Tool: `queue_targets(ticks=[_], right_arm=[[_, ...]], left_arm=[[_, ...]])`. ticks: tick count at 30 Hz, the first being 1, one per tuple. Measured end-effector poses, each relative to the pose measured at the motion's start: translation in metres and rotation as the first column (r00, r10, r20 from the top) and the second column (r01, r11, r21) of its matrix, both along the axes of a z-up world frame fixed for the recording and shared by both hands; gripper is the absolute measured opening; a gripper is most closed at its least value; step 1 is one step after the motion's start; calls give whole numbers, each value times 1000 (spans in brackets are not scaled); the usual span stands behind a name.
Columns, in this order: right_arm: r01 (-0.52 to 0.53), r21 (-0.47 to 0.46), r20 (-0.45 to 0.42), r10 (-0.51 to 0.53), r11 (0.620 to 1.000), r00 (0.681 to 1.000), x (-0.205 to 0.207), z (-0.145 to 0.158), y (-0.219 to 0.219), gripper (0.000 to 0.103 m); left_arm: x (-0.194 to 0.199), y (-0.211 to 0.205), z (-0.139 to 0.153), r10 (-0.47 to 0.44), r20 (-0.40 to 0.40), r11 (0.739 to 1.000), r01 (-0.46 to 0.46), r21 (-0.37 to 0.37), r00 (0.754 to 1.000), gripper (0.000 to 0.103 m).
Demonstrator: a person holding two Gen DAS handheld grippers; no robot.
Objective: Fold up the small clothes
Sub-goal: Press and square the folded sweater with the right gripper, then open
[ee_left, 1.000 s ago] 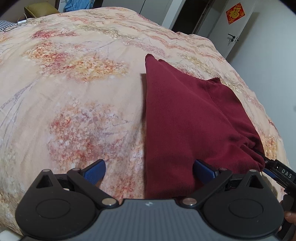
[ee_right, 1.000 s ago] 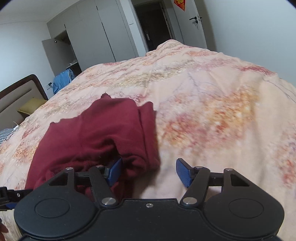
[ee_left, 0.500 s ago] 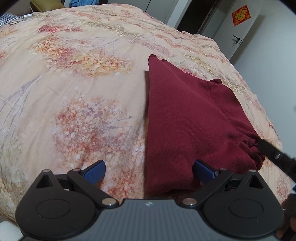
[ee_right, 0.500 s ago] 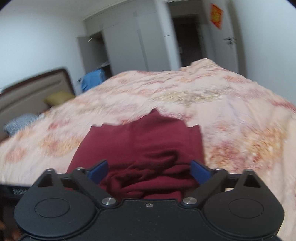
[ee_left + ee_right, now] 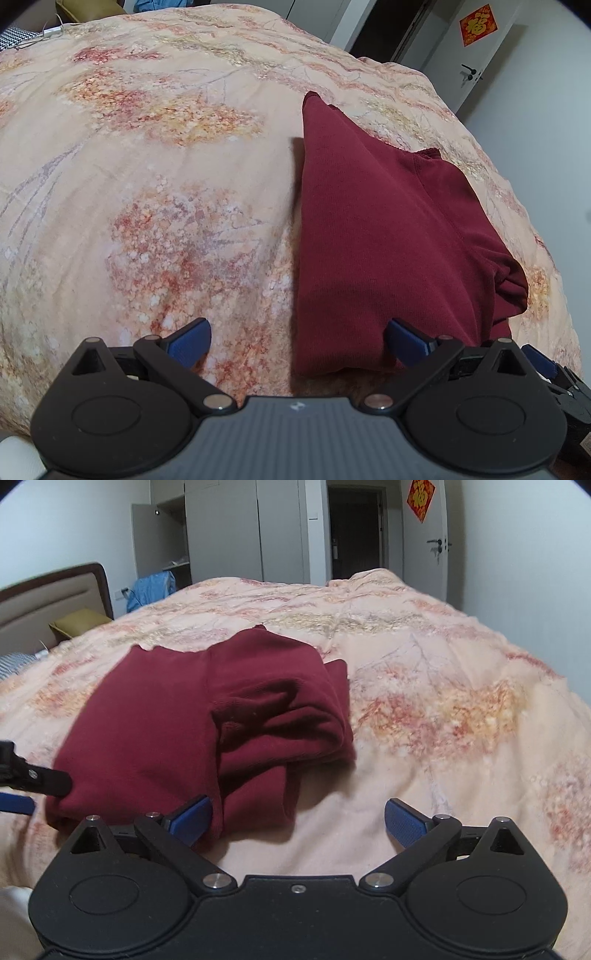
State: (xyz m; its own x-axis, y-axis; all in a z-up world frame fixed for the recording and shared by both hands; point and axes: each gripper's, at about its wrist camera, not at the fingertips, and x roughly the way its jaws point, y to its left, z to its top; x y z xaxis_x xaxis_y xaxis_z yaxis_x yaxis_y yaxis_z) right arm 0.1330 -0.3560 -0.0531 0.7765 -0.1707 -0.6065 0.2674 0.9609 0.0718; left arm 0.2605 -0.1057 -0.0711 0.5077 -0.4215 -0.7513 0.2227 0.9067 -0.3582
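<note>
On the bed [image 5: 424, 657], a garment [image 5: 207, 716] is seen at 11 o'clock of the right hand-held gripper [image 5: 297, 818], whose jaws, just opened, are spread empty, as are the left hand-held gripper's [image 5: 297, 338].

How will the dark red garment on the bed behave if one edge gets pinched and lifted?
Likely floppy: the dark red garment lies in soft folds, with a bunched, creased flap on its right side. That loose flap would probably fall open when lifted. It looks like a thin knit, so probably light. The floral bedspread is soft, so a push would likely wrinkle the garment rather than slide it.
</note>
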Motion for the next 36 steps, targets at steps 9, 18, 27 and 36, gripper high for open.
queue_targets(ticks=[9, 18, 27, 36], right_arm=[[-31, 34, 136, 26, 999, 990, 5, 34, -20, 102], [10, 100, 101, -20, 995, 995, 84, 38, -59, 102], [38, 99, 77, -45, 994, 996, 108, 24, -56, 84], [9, 106, 101, -20, 994, 995, 98, 18, -50, 49]], left_arm=[[3, 5, 10, 6, 24, 1000, -5, -26, 1000, 103], [43, -3, 24, 15, 101, 999, -12, -30, 995, 103], [73, -21, 15, -14, 86, 1000, 15, -6, 996, 103], [74, -26, 16, -32, 88, 999, 31, 13, 996, 103]])
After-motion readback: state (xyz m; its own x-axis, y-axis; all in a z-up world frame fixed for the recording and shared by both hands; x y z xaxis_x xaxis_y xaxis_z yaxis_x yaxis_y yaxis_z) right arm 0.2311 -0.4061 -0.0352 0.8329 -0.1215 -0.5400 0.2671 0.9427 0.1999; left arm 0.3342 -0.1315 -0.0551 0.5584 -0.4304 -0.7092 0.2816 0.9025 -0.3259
